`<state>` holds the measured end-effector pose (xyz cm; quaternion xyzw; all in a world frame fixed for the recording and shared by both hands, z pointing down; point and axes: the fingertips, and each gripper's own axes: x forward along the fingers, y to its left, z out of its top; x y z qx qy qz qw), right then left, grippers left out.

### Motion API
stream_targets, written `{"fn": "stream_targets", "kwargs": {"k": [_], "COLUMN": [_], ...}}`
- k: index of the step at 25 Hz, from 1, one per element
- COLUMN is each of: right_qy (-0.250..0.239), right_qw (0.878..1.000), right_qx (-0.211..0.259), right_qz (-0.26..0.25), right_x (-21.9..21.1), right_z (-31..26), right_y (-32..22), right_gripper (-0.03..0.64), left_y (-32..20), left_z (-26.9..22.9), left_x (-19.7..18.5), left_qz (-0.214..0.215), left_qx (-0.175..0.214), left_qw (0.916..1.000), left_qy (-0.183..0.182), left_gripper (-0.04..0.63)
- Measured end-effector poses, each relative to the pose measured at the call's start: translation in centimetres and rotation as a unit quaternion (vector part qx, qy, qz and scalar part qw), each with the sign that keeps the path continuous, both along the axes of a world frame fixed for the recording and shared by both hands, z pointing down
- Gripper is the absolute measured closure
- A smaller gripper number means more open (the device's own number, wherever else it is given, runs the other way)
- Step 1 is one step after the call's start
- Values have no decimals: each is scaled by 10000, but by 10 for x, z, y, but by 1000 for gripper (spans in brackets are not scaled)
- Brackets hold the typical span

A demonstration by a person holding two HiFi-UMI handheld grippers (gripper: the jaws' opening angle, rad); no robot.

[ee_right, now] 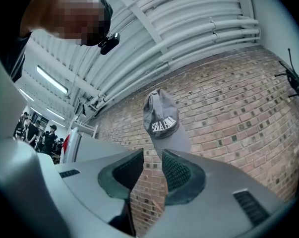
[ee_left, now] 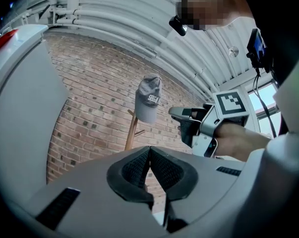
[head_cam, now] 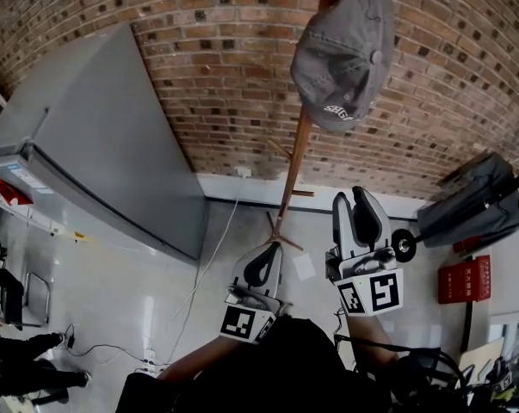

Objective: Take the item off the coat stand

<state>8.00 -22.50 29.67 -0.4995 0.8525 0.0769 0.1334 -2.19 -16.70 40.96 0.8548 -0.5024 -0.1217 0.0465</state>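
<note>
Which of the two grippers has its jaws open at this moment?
The right gripper: a gap shows between its jaws, with the brick wall seen through it and nothing held. The left gripper has its jaws closed together at the tips, also empty.

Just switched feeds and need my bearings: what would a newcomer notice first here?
The grey baseball cap hanging near the top of the wooden coat stand, against the brick wall, catches the eye first. Below it the right tool is raised with jaws apart and empty; the left tool, lower, is shut.
</note>
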Motion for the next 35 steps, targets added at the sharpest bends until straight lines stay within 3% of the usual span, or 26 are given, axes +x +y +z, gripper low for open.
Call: {"fn": "stream_targets", "kwargs": {"k": [12,17,23,30,35], "right_qy": [-73,-46,45,446,358], "right_qw": [9991,9982,9981,9946,9947], "right_qx": [397,572,613,795,812], "right_qz": [150,170,93,491,510], "right_x": [4,6,-4,-10,-11], "right_z": [-51,-70,-81,-84,-87], "right_y": [-41,-53,-64,-76,-83], "right_gripper": [512,503,480,469,469], "left_y": [-21,-24,-28,-30,-28], "left_z": [1,-3,11,6,13], "left_x": [-10,-11,-15,-19,-25], "left_qz": [-236,-266,-320,-462,-561], "left_qx": [86,216,-104,-6,-56], "left_qw": [9997,9994,9994,9989,9981], "left_qy": [-55,103,-66,-58,-246], "left_gripper": [579,578,578,578,578]}}
